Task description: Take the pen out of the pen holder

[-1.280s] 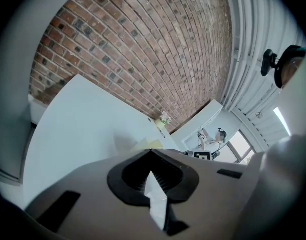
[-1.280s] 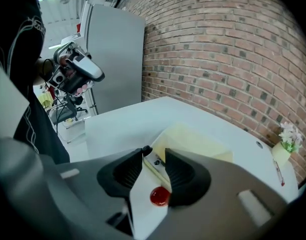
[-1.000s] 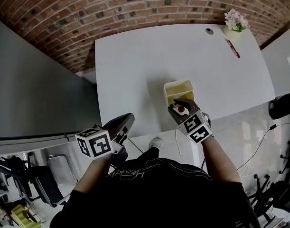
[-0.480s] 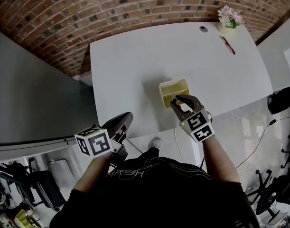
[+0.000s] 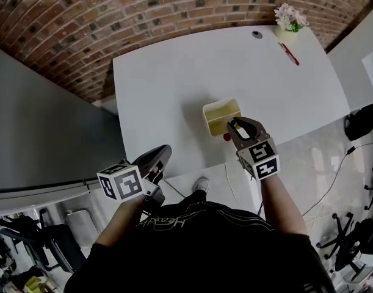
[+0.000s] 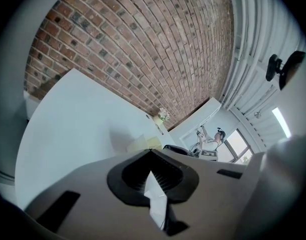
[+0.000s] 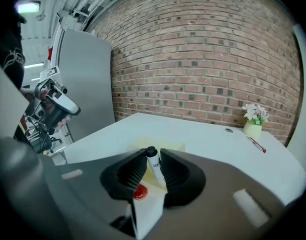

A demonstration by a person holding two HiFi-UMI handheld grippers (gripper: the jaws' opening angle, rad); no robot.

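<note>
The pen (image 7: pixel 151 160), white-bodied with a black cap, stands nearly upright between the pads of the right gripper (image 5: pixel 238 126). The jaws have just been closing and now press on the barrel from both sides, just under the cap. A red blob (image 7: pixel 137 192) shows below the pads at about seven o'clock from the cap. It may be the pen's other end, but the view is too cramped to be sure.

The pen holder (image 5: pixel 221 104), a pale yellow open box, sits on the white table (image 5: pixel 174 72) at about ten o'clock from the gripper's tips, close beside them. By that, the pen looks mostly drawn out but perhaps not clear of the rim.

To finish the lift well, I would hold the squeeze steady and draw along the pen's own line, up and toward the body. Swinging sideways could catch the rim and tip a box that looks light. The grip is near the cap, so the long lower part can pivot, and slow, straight travel suits it.

The left gripper (image 5: pixel 163 152) hangs off the table's near edge at seven o'clock from the holder, jaws together and empty. It could brace the box if it drags.
</note>
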